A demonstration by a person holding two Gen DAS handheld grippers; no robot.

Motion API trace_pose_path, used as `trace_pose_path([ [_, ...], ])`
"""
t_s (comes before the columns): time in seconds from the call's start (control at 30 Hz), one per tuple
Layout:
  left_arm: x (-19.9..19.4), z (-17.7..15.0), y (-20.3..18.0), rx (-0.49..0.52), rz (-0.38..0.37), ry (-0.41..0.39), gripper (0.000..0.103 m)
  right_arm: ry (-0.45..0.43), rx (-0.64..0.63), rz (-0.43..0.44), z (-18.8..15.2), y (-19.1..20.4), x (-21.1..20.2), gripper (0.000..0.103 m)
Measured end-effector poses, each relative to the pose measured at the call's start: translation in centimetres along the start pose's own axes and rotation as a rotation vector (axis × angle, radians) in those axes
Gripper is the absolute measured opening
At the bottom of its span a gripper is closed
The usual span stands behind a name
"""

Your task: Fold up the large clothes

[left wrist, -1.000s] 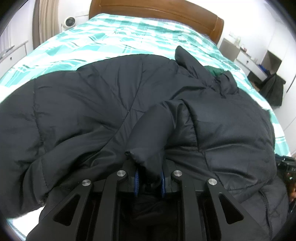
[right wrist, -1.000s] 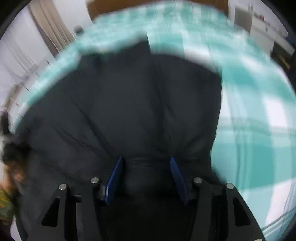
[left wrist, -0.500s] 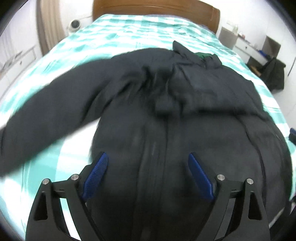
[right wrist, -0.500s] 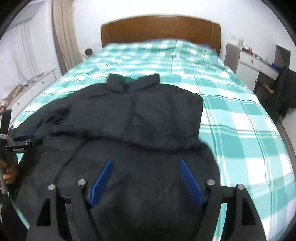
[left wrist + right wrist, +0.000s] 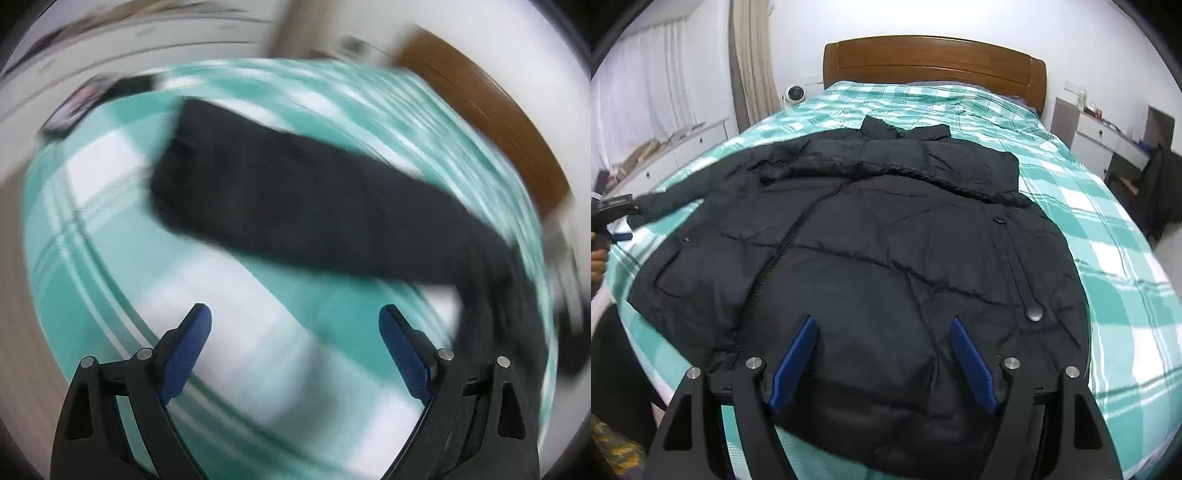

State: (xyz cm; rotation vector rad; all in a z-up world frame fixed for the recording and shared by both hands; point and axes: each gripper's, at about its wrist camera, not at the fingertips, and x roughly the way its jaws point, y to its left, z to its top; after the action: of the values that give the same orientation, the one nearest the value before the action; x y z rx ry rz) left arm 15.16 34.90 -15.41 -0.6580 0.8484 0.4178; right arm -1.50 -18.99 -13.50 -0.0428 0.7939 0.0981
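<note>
A black puffer jacket [image 5: 886,236] lies front up on the bed, collar toward the headboard. My right gripper [image 5: 882,325] is open and empty above the jacket's hem. The jacket's left sleeve [image 5: 295,206] stretches out across the bedspread in the blurred left wrist view. My left gripper [image 5: 295,317] is open and empty, short of the sleeve; it also shows in the right wrist view [image 5: 613,218] at the far left beside the sleeve's cuff.
The bed has a green and white checked cover [image 5: 1108,229] and a wooden headboard [image 5: 934,62]. White drawers [image 5: 665,155] stand along the left wall. A nightstand and a desk [image 5: 1108,136] stand at the right.
My left gripper has let go of the sleeve, opened and swung left toward the spread sleeve. My right gripper has pulled back from the jacket, which now lies flat.
</note>
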Motion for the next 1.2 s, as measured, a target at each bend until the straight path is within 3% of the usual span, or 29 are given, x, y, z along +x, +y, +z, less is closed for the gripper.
trace_pose_path([
  [0.07, 1.6, 2.7, 2.1, -0.109, 0.038, -0.008, 0.093, -0.007, 0.017, -0.004, -0.3, -0.1, -0.5, 0.077],
  [0.2, 4.6, 6.4, 3.7, -0.225, 0.072, -0.014, 0.091, -0.004, 0.000, -0.009, -1.3, 0.9, -1.1, 0.077],
  [0.27, 5.1, 7.5, 3.6, -0.260, 0.098, -0.041, 0.070, -0.006, -0.006, -0.011, -1.8, 1.2, -1.2, 0.077],
  [0.3, 5.3, 8.0, 3.4, -0.251, 0.106, -0.045, 0.038, -0.010, -0.004, -0.008, -2.0, 1.4, -1.3, 0.077],
  [0.33, 5.2, 8.6, 2.4, -0.204, 0.114, -0.043, 0.021, -0.015, 0.002, -0.004, -2.3, 1.5, -1.5, 0.077],
  [0.4, 3.3, 8.7, -0.3, -0.086, 0.167, -0.097, 0.015, -0.028, 0.018, 0.004, -2.6, 1.6, -1.8, 0.077],
  [0.47, 0.0, 8.4, -4.6, 0.101, 0.215, -0.225, 0.015, -0.054, 0.024, 0.012, -2.7, 1.6, -2.2, 0.077],
  [0.53, -3.3, 7.4, -9.3, 0.280, 0.205, -0.340, 0.015, -0.085, 0.027, 0.016, -2.7, 1.6, -2.6, 0.077],
  [0.67, -10.4, 1.6, -19.5, 0.643, 0.090, -0.522, 0.015, -0.137, 0.043, 0.025, -2.4, 1.3, -3.0, 0.077],
  [0.77, -13.6, -4.7, -25.0, 0.851, -0.023, -0.575, 0.016, -0.164, 0.072, 0.015, -2.5, 0.6, -3.5, 0.077],
  [0.9, -13.5, -13.3, -29.9, 1.029, -0.171, -0.496, 0.016, -0.197, 0.121, -0.009, -3.0, -0.8, -4.7, 0.077],
  [1.07, -7.3, -22.0, -32.9, 1.114, -0.216, -0.268, 0.017, -0.189, 0.147, -0.039, -3.7, -2.5, -5.6, 0.077],
  [1.17, -4.1, -26.8, -33.3, 1.187, -0.154, -0.186, 0.032, -0.177, 0.143, -0.064, -4.3, -3.2, -6.1, 0.077],
  [1.2, -3.6, -27.8, -33.4, 1.203, -0.141, -0.178, 0.050, -0.172, 0.141, -0.071, -4.4, -3.3, -6.1, 0.077],
])
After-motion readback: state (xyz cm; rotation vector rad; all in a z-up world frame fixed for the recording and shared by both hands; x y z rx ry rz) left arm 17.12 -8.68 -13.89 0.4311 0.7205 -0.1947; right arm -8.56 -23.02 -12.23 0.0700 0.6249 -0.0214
